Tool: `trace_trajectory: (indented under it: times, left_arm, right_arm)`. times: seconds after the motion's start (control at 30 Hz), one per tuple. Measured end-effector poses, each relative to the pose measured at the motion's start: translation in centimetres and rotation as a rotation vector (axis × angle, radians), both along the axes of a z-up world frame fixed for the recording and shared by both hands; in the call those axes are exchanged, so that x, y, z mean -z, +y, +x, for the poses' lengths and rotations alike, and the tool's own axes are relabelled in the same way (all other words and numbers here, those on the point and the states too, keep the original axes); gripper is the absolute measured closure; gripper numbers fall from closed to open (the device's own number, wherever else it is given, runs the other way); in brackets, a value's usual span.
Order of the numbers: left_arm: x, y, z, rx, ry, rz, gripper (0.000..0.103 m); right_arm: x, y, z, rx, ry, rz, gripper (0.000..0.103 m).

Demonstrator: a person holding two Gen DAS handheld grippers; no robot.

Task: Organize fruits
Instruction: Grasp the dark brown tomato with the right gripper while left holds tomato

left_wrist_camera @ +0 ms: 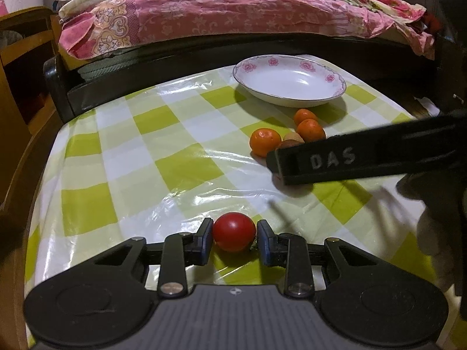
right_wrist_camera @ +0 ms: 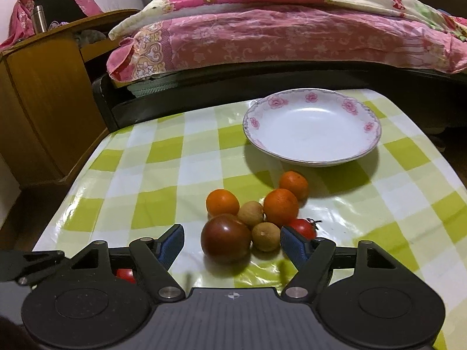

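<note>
A red tomato [left_wrist_camera: 234, 235] sits on the checked tablecloth, and my left gripper [left_wrist_camera: 235, 224] is shut on it, both blue pads pressing its sides. My right gripper [right_wrist_camera: 232, 230] stands open around a dark red-brown tomato [right_wrist_camera: 226, 239] and a small brown fruit [right_wrist_camera: 266, 236], with a gap at the left pad. Behind them lie another brown fruit [right_wrist_camera: 251, 213], three oranges [right_wrist_camera: 281, 207] and a small red tomato [right_wrist_camera: 303, 227] beside the right finger. The white flowered plate [right_wrist_camera: 254, 122] stands empty farther back. In the left wrist view a black finger [left_wrist_camera: 321, 160] of the right gripper hides part of the pile.
A green-and-white checked cloth [right_wrist_camera: 163, 175] covers the table. A bed with a pink quilt [right_wrist_camera: 262, 35] runs along the far edge. A wooden cabinet [right_wrist_camera: 43, 102] stands at the left. The plate [left_wrist_camera: 248, 67] sits near the table's far edge.
</note>
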State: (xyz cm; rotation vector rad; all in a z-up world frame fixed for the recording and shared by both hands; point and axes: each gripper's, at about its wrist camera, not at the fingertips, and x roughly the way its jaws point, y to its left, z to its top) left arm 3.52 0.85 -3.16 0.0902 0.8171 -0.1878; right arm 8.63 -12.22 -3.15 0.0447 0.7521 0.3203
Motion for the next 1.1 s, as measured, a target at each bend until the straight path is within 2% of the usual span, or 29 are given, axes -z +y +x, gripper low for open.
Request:
trace_trajectory:
  times: [0.1,0.2,0.33,0.4,0.63,0.73,0.9,1.1]
  left_arm:
    - [0.0,0.1,0.1,-0.001,0.000,-0.007,0.064]
    - [0.0,0.1,0.0,-0.002,0.002,-0.009,0.064]
    - [0.0,0.4,0.1,-0.007,0.008,-0.024,0.064]
    - [0.0,0.5,0.2,-0.005,0.010,-0.029,0.064]
    - [0.0,0.8,0.4,-0.001,0.018,-0.052,0.064]
    - [0.0,0.8,0.3,0.005,0.031,-0.075,0.064]
    - [-0.2,1.2,0.1,-0.001,0.025,-0.087,0.064]
    - [-0.1,1.0,0.2,0.006,0.031,-0.092,0.064]
  right_arm:
    - [0.8,0.4,0.3,0.006,0.015,-0.007,0.033]
    - [0.9,1.0,0.4,-0.007,-0.008,-0.043,0.033]
    - [1.0,0.6,0.0,-0.022,-0.021,-0.069,0.042]
    - [1.0,0.8,-0.1,-0.033,-0.021,-0.095,0.043]
    - [1.1,1.5,-0.5,-0.007,-0.008,-0.134,0.043]
    - [1.2,2.3,0.1,0.019,-0.012,-0.157,0.037]
    - [1.5,2.8,0.7,0.061,0.023,-0.145,0.044]
    - [1.6,2.1,-0.4,0.043,0.076,-0.144,0.052]
